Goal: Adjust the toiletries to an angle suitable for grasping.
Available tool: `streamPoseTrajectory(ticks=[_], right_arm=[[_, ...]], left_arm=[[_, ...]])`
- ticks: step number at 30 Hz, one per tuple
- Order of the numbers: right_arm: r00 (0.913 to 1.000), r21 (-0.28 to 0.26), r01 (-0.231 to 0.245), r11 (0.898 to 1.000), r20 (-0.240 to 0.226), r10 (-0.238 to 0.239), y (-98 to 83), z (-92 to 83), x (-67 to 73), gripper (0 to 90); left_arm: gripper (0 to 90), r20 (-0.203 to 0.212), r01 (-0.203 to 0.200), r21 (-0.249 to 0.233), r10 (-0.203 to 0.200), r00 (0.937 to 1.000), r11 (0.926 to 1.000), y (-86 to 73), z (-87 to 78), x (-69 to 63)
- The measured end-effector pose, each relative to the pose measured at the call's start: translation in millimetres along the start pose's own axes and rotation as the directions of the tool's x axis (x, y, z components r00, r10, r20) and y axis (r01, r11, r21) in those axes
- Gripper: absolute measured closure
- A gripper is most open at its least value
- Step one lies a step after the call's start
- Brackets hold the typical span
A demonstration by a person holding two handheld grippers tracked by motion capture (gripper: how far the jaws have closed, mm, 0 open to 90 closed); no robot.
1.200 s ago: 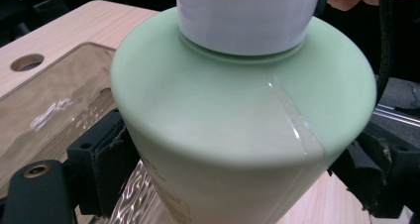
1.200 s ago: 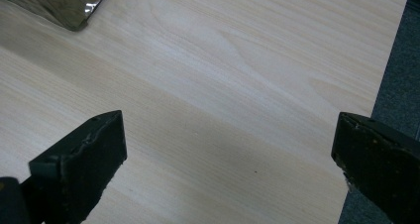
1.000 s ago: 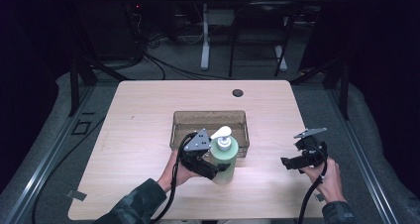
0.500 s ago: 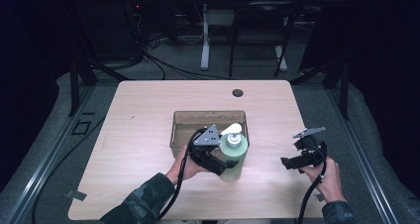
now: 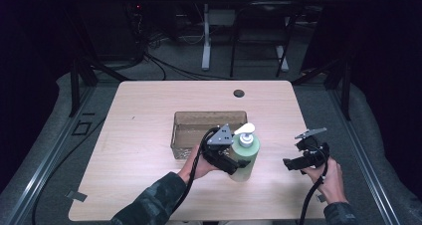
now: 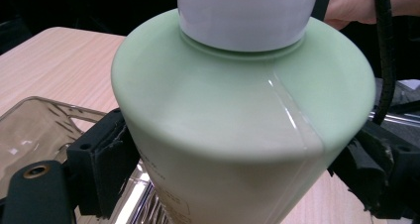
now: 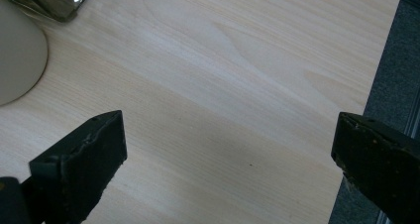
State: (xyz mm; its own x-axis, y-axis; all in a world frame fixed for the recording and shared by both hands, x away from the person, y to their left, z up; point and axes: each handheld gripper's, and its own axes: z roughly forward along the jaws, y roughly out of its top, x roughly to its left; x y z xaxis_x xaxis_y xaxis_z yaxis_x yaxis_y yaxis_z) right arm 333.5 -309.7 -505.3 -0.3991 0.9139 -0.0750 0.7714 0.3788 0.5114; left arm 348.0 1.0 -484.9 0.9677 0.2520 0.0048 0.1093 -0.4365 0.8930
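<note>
A pale green pump bottle with a white pump head stands just off the front right corner of a clear brown bin. My left gripper is shut on the bottle's body, one jaw on each side, as the left gripper view shows on the green bottle. My right gripper is held open above bare table near the right edge. In the right gripper view its two black jaws stand wide apart over the wood, with the bottle's base at the far left.
The light wood table has a small round black disc near its far edge. The table's right edge lies close to the right gripper. Dark floor, cables and stand legs surround the table.
The left gripper has carried the bottle a little to the right and forward along the bin's front right corner. The right gripper has stayed still.
</note>
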Motion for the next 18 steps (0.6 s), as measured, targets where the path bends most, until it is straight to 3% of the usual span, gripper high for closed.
streamPoseTrajectory(ticks=[6, 10, 13, 15, 18], right_arm=[[1.0000, 0.000, 0.002, 1.000, 0.001, -0.002, 0.0, -0.3, -0.1, 0.2], [1.0000, 0.004, 0.002, 1.000, 0.005, -0.003, 0.3, 0.0, 0.4, 0.2], [1.0000, 0.001, 0.003, 1.000, 0.006, -0.003, 0.1, 0.2, 0.4, 0.1], [1.0000, -0.001, 0.002, 1.000, 0.007, -0.002, 0.0, 0.0, 0.6, 0.0], [1.0000, 0.002, 0.003, 1.000, 0.006, -0.003, 0.0, 0.3, 0.5, 0.0]], left_arm=[[2.7, -0.063, 0.081, -0.028, -0.082, 0.9946, 0.9964, -6.4, -4.9, -5.4], [3.2, -0.127, 0.131, -0.059, -0.138, 0.9823, 0.9896, -8.4, -8.8, -15.8], [5.1, -0.145, 0.137, -0.072, -0.146, 0.9785, 0.9879, -8.1, -9.2, -20.1], [12.6, -0.154, 0.140, -0.078, -0.150, 0.9766, 0.9872, -6.8, -8.9, -23.6], [12.2, -0.173, 0.136, -0.081, -0.148, 0.9738, 0.9874, -4.1, -6.8, -26.0]])
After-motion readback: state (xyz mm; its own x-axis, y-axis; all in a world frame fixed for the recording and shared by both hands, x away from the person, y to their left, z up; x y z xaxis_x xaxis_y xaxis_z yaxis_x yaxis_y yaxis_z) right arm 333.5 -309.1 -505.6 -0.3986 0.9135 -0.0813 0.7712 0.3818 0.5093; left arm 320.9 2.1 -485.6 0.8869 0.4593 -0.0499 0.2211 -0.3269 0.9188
